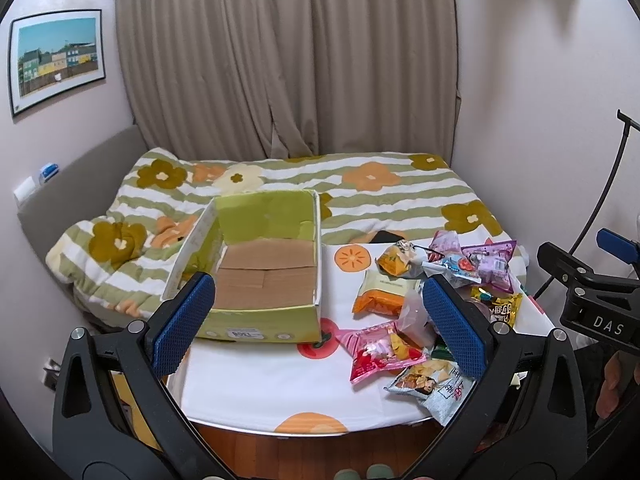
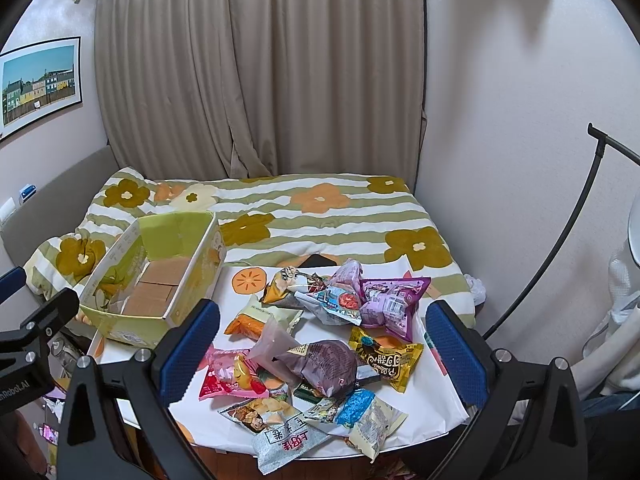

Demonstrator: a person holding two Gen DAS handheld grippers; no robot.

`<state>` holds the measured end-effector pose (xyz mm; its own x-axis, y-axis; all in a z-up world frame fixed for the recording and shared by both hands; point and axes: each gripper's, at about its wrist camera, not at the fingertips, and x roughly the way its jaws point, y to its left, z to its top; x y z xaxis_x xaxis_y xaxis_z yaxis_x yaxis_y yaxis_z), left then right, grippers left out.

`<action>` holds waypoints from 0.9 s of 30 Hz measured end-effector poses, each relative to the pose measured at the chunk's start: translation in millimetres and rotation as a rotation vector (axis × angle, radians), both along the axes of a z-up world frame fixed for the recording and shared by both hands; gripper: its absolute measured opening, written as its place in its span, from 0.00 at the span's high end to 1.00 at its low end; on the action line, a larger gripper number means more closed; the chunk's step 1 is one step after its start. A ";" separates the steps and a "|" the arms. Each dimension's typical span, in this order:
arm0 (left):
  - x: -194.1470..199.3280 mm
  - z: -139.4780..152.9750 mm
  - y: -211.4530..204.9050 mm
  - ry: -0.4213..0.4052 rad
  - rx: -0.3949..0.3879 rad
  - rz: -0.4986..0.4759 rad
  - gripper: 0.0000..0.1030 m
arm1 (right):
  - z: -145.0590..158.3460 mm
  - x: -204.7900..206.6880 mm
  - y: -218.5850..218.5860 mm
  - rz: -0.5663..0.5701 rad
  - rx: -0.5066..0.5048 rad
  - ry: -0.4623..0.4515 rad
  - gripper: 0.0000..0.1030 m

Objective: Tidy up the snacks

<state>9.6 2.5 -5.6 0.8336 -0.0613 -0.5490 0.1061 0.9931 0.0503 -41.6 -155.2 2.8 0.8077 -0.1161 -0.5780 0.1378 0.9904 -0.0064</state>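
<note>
Green cardboard box (image 1: 260, 264) sits at left of the white tablecloth (image 1: 256, 376), open-topped, apparently holding no snacks, only brown flaps lining its floor. Snack packets (image 2: 320, 344) lie heaped to its right on the cloth. Left gripper (image 1: 316, 320) and right gripper (image 2: 322, 354): jaws spread wide, holding nothing, hovering at near edge.

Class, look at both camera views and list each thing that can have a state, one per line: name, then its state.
Left gripper: open, holding nothing.
Right gripper: open, holding nothing.
Cardboard box: open on top, no snacks inside.
Snack packets: piled loosely on the table, outside the box.
Curtain: drawn shut.
Tablecloth: spread flat.
Quilt: spread over the bed, bunched at the left.
</note>
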 end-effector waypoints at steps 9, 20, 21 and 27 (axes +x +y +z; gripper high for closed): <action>0.7 -1.1 -1.2 0.004 -0.002 -0.002 0.00 | -0.3 -0.2 -0.6 0.001 0.001 0.001 0.00; 2.9 -2.5 -5.2 0.008 0.000 -0.007 0.00 | -1.0 1.3 -0.7 0.000 0.001 0.002 0.00; 2.9 -2.5 -5.4 0.008 0.000 -0.007 0.00 | -0.9 1.4 -0.6 0.001 0.001 0.001 0.00; 3.9 -2.2 -5.7 0.009 -0.001 -0.007 0.00 | -2.2 2.4 -0.3 0.001 0.000 0.000 0.00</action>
<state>13.5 -3.2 -7.9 0.8284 -0.0673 -0.5561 0.1133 0.9924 0.0486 -39.3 -155.5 0.5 0.8076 -0.1150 -0.5784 0.1365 0.9906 -0.0064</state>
